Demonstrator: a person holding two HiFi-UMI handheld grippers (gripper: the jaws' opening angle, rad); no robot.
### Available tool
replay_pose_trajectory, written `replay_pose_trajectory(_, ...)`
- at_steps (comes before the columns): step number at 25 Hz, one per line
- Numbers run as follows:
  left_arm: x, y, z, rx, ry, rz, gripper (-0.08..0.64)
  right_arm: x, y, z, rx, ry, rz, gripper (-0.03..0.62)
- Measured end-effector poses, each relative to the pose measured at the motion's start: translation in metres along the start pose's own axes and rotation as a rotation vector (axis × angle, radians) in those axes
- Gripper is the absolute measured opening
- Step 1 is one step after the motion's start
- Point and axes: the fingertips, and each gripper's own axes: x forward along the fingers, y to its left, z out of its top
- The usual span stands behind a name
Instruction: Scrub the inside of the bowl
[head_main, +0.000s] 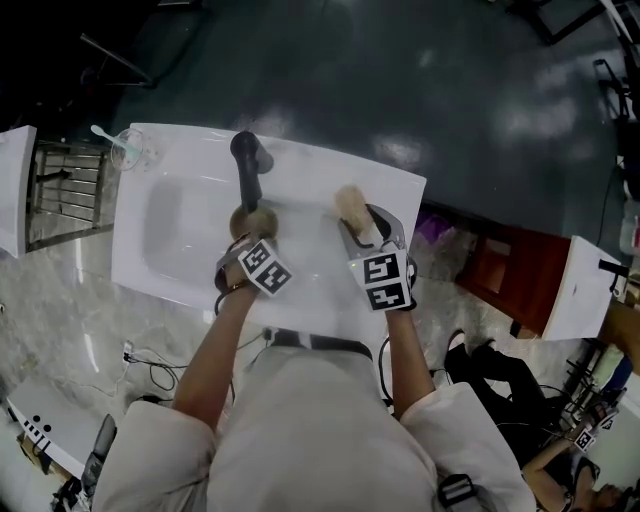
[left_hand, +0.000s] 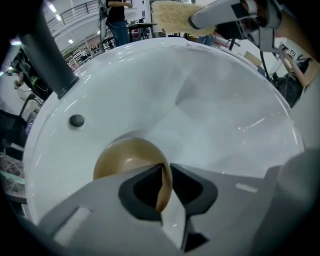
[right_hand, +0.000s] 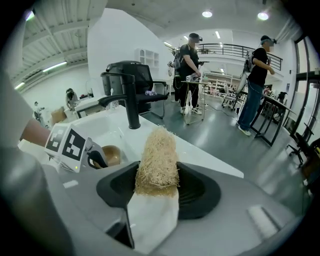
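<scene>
Inside the white basin (head_main: 170, 235), close under the black faucet (head_main: 247, 165), one brown bowl (head_main: 254, 218) is found. Its near rim is pinched by the left gripper (head_main: 242, 243). In the left gripper view the bowl's thin wall (left_hand: 162, 187) is seen edge-on between the two jaws, which are pressed on it from both sides, one inside the bowl and one outside. The mouth of the bowl seems to be turned upward, so the inside can be reached from above.

One straw-coloured scrubber (head_main: 352, 207) is clamped by the right gripper (head_main: 367, 232). In the right gripper view its fibre body (right_hand: 159, 160) is seen squeezed between the jaws and sticking out past them. Its long axis runs along the jaws, away from the person.

The relation that matters is judged as follows: as seen from the head, the bowl lies to the left of the scrubber and lower, down in the basin, while the scrubber is held over the flat part of the sink to the right. The two are near but apart, and no contact is seen. The scrubber tip must therefore be brought leftward and downward into the bowl, which is steadied by the left gripper.

Counted: one bowl, one scrubber, one faucet, two grippers, and one clear cup (head_main: 130, 148) at the far left corner.
</scene>
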Motion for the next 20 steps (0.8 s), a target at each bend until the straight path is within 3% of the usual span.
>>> replay_pose_trajectory(11, -0.048, -0.003, 0.001, -0.02, -0.126, -0.02, 0.014, -0.031, 0.037, 0.007, 0.009, -0.038, 0.036, 0.222)
replay_pose_trajectory(16, -0.101, -0.008, 0.017, -0.101, -0.314, -0.063, 0.014, -0.056, 0.062, 0.013, 0.01, -0.083, 0.051, 0.221)
replay_pose_trajectory(20, -0.152, -0.008, 0.021, -0.222, -0.505, -0.093, 0.014, -0.078, 0.092, 0.024, 0.01, -0.128, 0.084, 0.219)
